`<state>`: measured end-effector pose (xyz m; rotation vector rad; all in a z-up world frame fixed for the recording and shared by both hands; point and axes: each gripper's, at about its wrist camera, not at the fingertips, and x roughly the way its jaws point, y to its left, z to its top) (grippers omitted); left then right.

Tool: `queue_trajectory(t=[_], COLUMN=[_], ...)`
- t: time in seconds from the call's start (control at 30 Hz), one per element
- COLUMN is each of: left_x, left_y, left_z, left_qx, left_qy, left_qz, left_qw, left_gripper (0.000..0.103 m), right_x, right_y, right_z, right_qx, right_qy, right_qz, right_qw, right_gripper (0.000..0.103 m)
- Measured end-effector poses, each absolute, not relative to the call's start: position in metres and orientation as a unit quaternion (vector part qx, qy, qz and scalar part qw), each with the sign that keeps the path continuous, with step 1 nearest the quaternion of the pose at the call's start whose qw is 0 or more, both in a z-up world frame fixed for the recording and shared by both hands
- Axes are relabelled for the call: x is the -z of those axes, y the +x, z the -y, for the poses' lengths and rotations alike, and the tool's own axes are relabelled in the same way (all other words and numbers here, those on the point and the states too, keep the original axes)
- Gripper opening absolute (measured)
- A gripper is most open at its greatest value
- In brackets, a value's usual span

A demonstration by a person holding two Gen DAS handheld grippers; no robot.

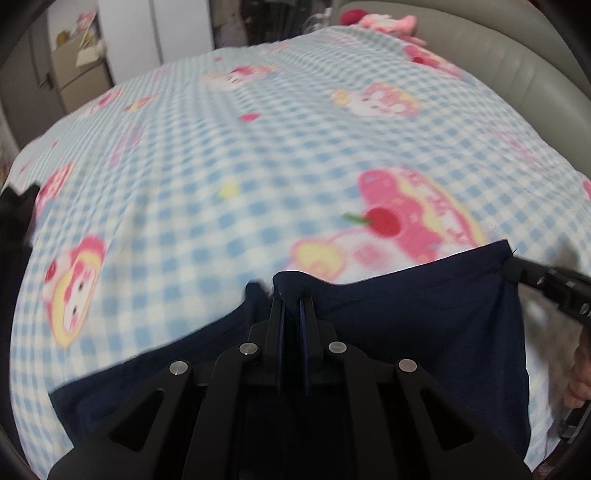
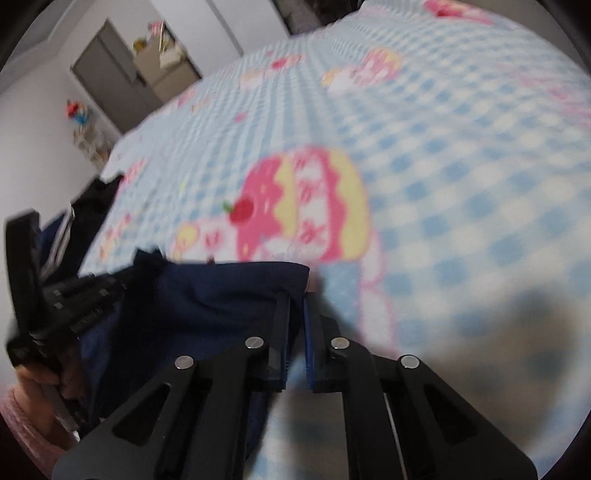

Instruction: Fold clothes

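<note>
A navy cloth [image 1: 424,325], thin and smooth with soft creases, hangs stretched between the two claws just above the bed. The left gripper [image 1: 291,295], matte black plastic with round metal pins at its joints, has its fingers pressed close together on a bunched peak of the cloth's upper edge. The right gripper [image 2: 295,295], of the same build with blue pads inside its fingers, is clamped on the other top corner of the navy cloth [image 2: 207,295]; in the left wrist view that corner is pulled to a sharp point where the right gripper [image 1: 511,264] meets it. The edge between the two holds sags in a shallow curve, and the rest falls below in loose folds.

Under it lies a fleecy blanket [image 1: 221,155], blue and white checked, printed with pink and yellow cartoon figures and a red cherry; its surface is soft and gently rippled, blurred in both views. The blanket spreads wide and flat ahead of the cloth, with open room toward the far edge. A padded grey headboard [image 1: 517,62] with stitched ribs curves along the right side, a pink plush toy [image 1: 388,22] against it. Dark clothing [image 2: 96,199] lies at the blanket's left edge, well apart from the corner held at the right
</note>
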<state>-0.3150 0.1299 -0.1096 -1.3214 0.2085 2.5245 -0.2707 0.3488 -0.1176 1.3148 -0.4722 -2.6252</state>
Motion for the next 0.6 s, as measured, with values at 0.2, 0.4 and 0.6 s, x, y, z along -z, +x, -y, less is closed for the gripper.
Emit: queue_trajectory(t=[0.2,0.4,0.6], left_x=[0.116,0.122,0.081], left_y=[-0.330,-0.330,-0.284], left_z=[-0.162,-0.165,-0.140], left_qx=[-0.867,-0.865,-0.897], left_qy=[-0.462,-0.471,-0.407], left_qz=[-0.088,-0.100,-0.051], left_qw=[0.166,0.139,0.163], left_gripper=[0.008,0.020,0.047], right_x=[0.108,0.118,0.086], right_y=[-0.259,-0.262,-0.251], right_z=[-0.380,-0.389,-0.350], right_qx=[0.884,0.871,0.911], right_qy=[0.433,0.451,0.388], right_qz=[0.170,0.191,0.123], right_qw=[0.041,0.037,0.062], right_gripper=[0.004,0.006,0.014])
